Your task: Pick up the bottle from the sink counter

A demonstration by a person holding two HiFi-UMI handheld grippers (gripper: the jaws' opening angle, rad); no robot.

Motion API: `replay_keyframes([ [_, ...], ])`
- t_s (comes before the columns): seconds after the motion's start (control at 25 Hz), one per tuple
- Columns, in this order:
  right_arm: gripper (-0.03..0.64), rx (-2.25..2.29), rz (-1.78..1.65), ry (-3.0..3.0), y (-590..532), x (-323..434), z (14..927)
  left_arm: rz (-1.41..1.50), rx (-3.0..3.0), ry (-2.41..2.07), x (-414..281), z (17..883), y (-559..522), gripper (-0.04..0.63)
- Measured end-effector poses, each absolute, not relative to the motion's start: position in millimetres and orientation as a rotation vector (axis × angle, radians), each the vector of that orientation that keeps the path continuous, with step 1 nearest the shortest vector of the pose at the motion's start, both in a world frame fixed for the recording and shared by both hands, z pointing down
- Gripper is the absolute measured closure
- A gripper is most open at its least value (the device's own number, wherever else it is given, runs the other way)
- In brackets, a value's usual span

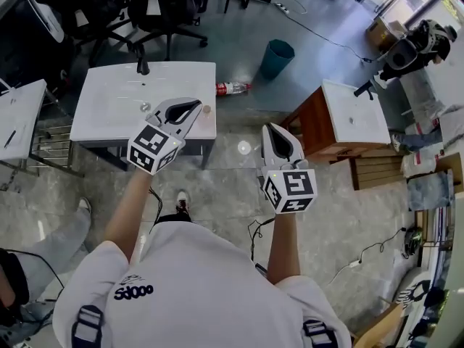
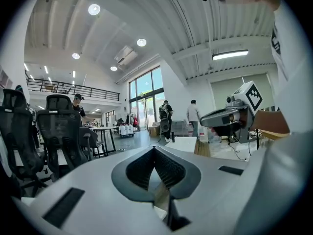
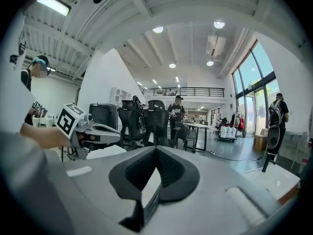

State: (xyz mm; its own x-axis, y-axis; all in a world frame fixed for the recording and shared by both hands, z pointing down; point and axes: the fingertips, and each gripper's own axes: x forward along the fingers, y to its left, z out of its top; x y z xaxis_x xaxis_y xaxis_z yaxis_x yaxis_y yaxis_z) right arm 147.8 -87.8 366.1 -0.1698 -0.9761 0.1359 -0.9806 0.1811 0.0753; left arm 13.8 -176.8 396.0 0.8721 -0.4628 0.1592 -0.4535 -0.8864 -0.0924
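Note:
A clear plastic bottle (image 1: 232, 88) with a red label lies on its side on the floor, just past the right end of the white sink counter (image 1: 116, 114). The left gripper (image 1: 197, 108) hovers over the counter's right front corner, shut with nothing in it; its tips meet in its own view (image 2: 154, 149). The right gripper (image 1: 268, 128) hangs over the floor to the right of the counter, also shut and empty, with jaws touching (image 3: 156, 149). Both gripper views look level across the room and show neither the bottle nor the counter top.
A black faucet (image 1: 143, 65) stands at the counter's far edge. A teal bin (image 1: 277, 57) sits on the floor beyond the bottle. A second white basin on a wooden cabinet (image 1: 354, 113) is at the right. Black office chairs (image 1: 163, 6) stand behind the counter.

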Motion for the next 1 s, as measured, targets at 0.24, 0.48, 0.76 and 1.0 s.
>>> replay_keyframes([
  [0.24,0.606,1.905,0.067,-2.266,-129,136,381,-0.307,-3.008,0.702,8,413,-217,0.591],
  [0.48,0.606,1.926,0.079,-2.236,-168,130,384,-0.324,-3.042,0.655,5,423,-253,0.591],
  [0.76,0.606,1.950,0.076,-2.199,-189,135,387,-0.347,-3.075,0.617,14,438,-277,0.589],
  [1.0,0.606,1.916,0.114,-2.213,-208,149,398,-0.412,-3.121,0.641,26,463,-288,0.589],
])
